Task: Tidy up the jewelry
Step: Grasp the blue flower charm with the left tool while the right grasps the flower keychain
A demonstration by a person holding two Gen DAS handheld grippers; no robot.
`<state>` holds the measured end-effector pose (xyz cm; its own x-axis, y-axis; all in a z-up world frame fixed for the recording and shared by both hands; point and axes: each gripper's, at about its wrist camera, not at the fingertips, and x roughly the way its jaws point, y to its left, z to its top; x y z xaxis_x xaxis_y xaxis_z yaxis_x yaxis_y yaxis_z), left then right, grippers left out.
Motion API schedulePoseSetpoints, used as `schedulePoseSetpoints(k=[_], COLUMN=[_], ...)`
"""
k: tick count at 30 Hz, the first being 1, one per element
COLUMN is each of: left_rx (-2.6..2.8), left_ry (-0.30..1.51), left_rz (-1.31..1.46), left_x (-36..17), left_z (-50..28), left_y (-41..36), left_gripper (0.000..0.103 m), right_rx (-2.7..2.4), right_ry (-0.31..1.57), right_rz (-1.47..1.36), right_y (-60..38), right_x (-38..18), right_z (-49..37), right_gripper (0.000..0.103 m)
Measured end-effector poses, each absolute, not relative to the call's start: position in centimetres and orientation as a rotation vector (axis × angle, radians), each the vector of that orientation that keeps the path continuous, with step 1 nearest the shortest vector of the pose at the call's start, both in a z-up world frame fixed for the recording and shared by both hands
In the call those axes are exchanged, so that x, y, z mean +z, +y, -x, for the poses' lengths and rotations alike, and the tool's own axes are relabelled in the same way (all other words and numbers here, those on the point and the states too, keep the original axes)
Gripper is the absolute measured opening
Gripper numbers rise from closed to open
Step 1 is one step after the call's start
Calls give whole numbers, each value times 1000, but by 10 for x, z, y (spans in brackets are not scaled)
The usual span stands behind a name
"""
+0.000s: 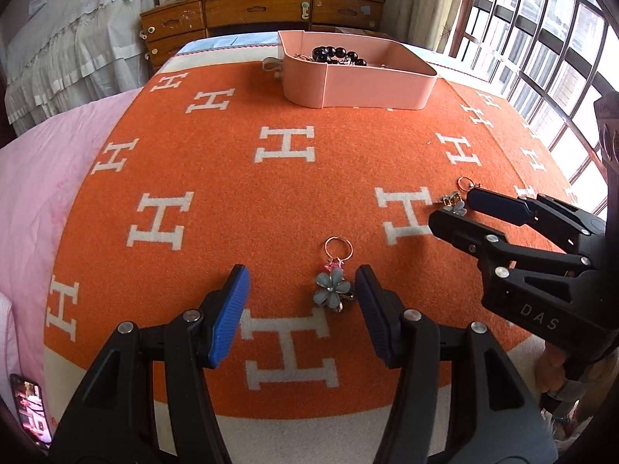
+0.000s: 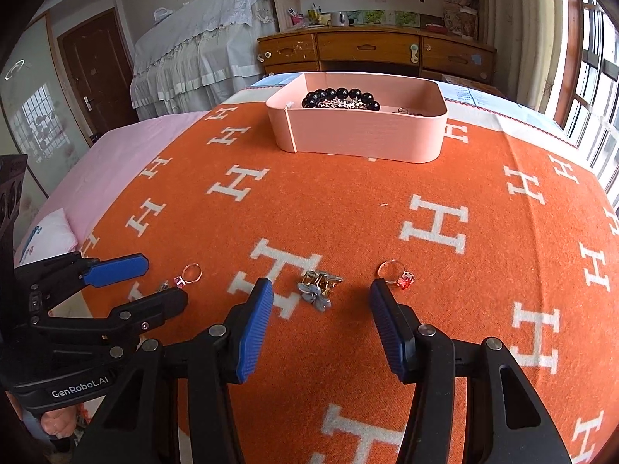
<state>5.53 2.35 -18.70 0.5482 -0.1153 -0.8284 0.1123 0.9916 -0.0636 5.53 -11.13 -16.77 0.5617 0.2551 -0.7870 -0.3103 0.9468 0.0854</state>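
Observation:
A pink box [image 1: 371, 85] with a black bead bracelet [image 1: 336, 54] and other jewelry stands at the far end of the orange blanket; it also shows in the right wrist view [image 2: 359, 139]. My left gripper [image 1: 301, 282] is open, its pads on either side of a blue flower brooch [image 1: 332, 285] beside a pink-stone ring [image 1: 339, 249]. My right gripper [image 2: 321, 295] is open around a blue flower and gold clip piece [image 2: 319, 288]. A red-stone ring [image 2: 396, 272] lies by its right pad [image 2: 387, 328]. In the left wrist view the right gripper [image 1: 452, 207] straddles that piece.
The orange blanket with white H marks [image 1: 286, 147] covers a bed with pink sheets [image 1: 31, 193]. A wooden dresser [image 2: 371, 52] stands behind it and a barred window [image 1: 549, 46] is to the right. A phone [image 1: 31, 410] lies at the lower left.

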Motion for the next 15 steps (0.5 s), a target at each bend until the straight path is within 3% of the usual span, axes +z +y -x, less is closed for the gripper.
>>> schedulePoseSetpoints(k=[6, 8, 10, 15], left_rx=[-142, -132, -131, -121], left_ry=[971, 961, 957, 950], left_rz=[-12, -15, -9, 1], left_x=[-188, -187, -187, -188], left_z=[-52, -52, -51, -51], left_y=[21, 20, 21, 21], left_gripper=[51, 31, 21, 16], right_rx=[295, 288, 288, 278], right_ry=[915, 913, 909, 906], right_rz=[143, 167, 178, 175], right_y=[-102, -99, -97, -100], right_x=[-169, -169, -170, -170], right_z=[-54, -53, -52, -52], right_gripper=[51, 43, 37, 24])
